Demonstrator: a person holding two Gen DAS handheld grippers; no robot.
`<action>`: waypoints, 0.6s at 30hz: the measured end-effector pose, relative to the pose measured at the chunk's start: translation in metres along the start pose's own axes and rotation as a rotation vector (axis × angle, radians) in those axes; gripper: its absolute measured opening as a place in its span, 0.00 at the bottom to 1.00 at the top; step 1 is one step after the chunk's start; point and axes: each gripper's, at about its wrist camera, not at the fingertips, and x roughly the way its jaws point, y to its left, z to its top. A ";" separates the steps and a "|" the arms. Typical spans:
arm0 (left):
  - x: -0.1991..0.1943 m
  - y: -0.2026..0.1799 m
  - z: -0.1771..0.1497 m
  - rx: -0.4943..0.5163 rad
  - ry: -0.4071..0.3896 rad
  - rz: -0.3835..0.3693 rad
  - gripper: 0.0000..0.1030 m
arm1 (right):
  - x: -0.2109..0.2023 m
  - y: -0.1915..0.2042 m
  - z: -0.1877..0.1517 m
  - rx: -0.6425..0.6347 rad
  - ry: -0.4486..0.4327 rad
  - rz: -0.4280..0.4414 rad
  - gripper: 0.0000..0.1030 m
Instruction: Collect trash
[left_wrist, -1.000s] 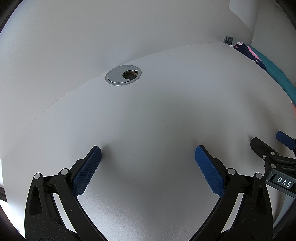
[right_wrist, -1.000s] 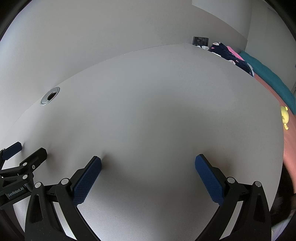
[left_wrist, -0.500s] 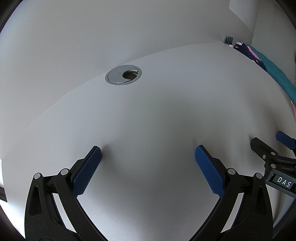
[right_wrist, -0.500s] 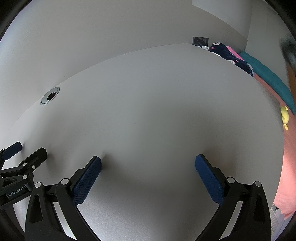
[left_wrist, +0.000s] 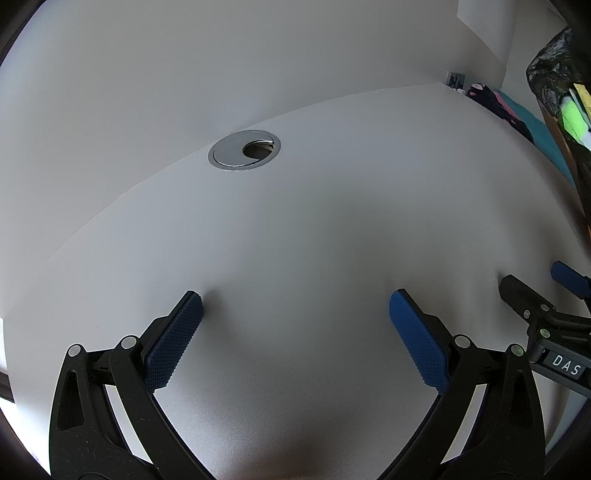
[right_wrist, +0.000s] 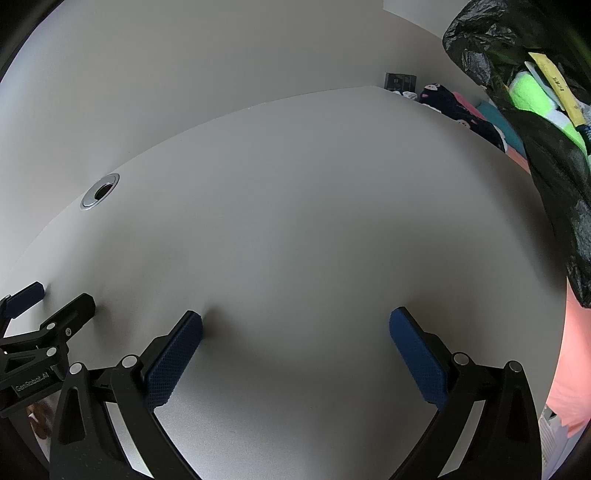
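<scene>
- The desk (right_wrist: 295, 229) in front of you is bare white across both wrist views; no loose trash shows on it, so nothing is there to pick up.
- A black trash bag (right_wrist: 554, 177) hangs at the right edge, above the desk's right side, with a neon green item (right_wrist: 528, 94) and a yellow strip (right_wrist: 556, 86) inside. Who holds it is out of frame.
- Your right gripper (right_wrist: 295, 336) has its jaws spread wide, holding nothing, tips down near the desk.
- Your left gripper (left_wrist: 295, 314) is the same: jaws apart, nothing between the pads.
- The cable grommet (left_wrist: 243, 150) is a fixture, not trash.
- My read: collecting has not started for either tool; all pickups remain.
</scene>
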 end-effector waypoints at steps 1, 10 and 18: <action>-0.001 0.001 0.000 0.000 0.000 0.000 0.95 | 0.000 0.000 0.000 0.000 0.000 0.000 0.98; -0.001 0.004 -0.001 -0.002 0.000 0.002 0.95 | 0.000 0.000 0.000 0.000 0.000 0.000 0.98; -0.001 0.003 -0.001 -0.001 0.000 0.003 0.95 | 0.000 0.000 0.000 0.000 0.000 0.000 0.98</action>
